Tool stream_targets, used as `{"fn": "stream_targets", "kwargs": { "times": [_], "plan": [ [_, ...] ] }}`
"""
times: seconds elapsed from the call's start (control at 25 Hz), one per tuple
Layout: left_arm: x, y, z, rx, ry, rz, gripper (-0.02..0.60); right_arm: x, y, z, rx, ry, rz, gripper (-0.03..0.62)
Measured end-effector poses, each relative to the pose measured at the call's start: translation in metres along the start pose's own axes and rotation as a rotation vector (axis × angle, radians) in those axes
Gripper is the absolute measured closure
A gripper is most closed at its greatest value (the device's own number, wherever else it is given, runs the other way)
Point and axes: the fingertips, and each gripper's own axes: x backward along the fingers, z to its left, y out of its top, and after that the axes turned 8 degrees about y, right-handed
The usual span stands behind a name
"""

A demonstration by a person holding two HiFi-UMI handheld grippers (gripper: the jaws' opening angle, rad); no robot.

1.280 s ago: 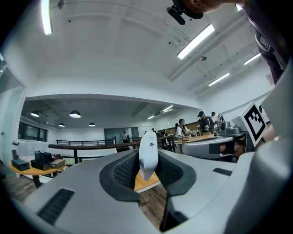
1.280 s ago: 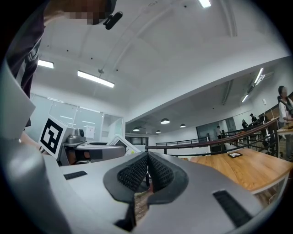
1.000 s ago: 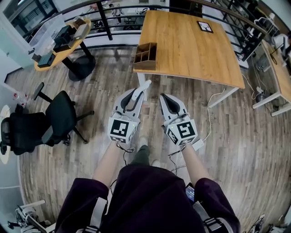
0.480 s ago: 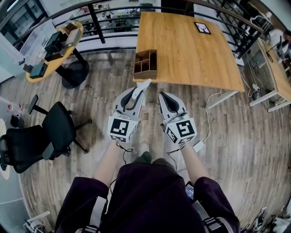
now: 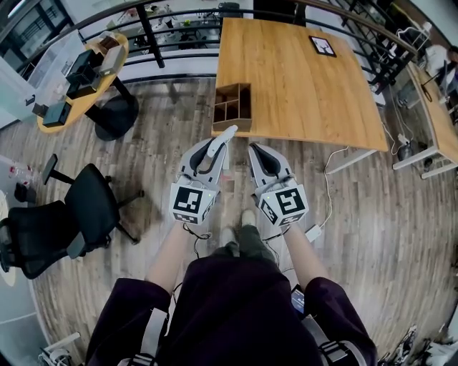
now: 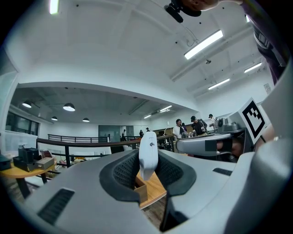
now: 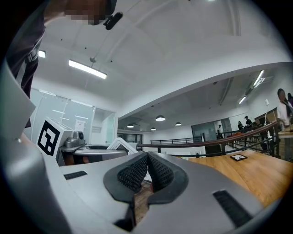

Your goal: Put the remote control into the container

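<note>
The white remote control (image 5: 220, 137) (image 6: 148, 155) stands up between the black pads of my left gripper (image 5: 210, 146) (image 6: 147, 172), which is shut on it, its tip reaching past the jaws. The container, a wooden box with compartments (image 5: 234, 106) (image 6: 141, 190), sits on the near left corner of the wooden table (image 5: 300, 71), just ahead of the remote. Beside the left one, my right gripper (image 5: 258, 153) (image 7: 146, 171) is shut with nothing between its pads. Both grippers hang over the wooden floor, short of the table's edge.
A black office chair (image 5: 86, 196) stands to the left, with a round table (image 5: 79, 71) bearing equipment behind it. A black-framed card (image 5: 322, 45) lies at the table's far side. A cable (image 5: 333, 168) trails on the floor at right. A railing (image 5: 179, 21) runs behind.
The table and the container have drawn nearer in the head view as the person steps forward. Both grippers keep their pose, the remote still held in the left one.
</note>
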Motion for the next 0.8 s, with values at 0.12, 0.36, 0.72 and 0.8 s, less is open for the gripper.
{"fn": "stream_targets", "kwargs": {
  "times": [0.12, 0.36, 0.72, 0.8],
  "plan": [
    [-0.016, 0.0, 0.008, 0.007, 0.011, 0.0, 0.482, -0.014, 0.0, -0.013, -0.002, 0.011, 0.002, 0.577],
    [-0.06, 0.0, 0.024, 0.005, 0.044, 0.0, 0.482, -0.045, 0.001, -0.051, -0.003, 0.045, 0.005, 0.577],
    [-0.135, 0.003, 0.042, -0.014, 0.11, 0.009, 0.482, -0.09, 0.01, -0.122, 0.008, 0.12, -0.019, 0.577],
    [-0.148, 0.005, 0.046, -0.022, 0.126, 0.01, 0.482, -0.098, 0.014, -0.134, 0.008, 0.137, -0.027, 0.577]
  ]
}}
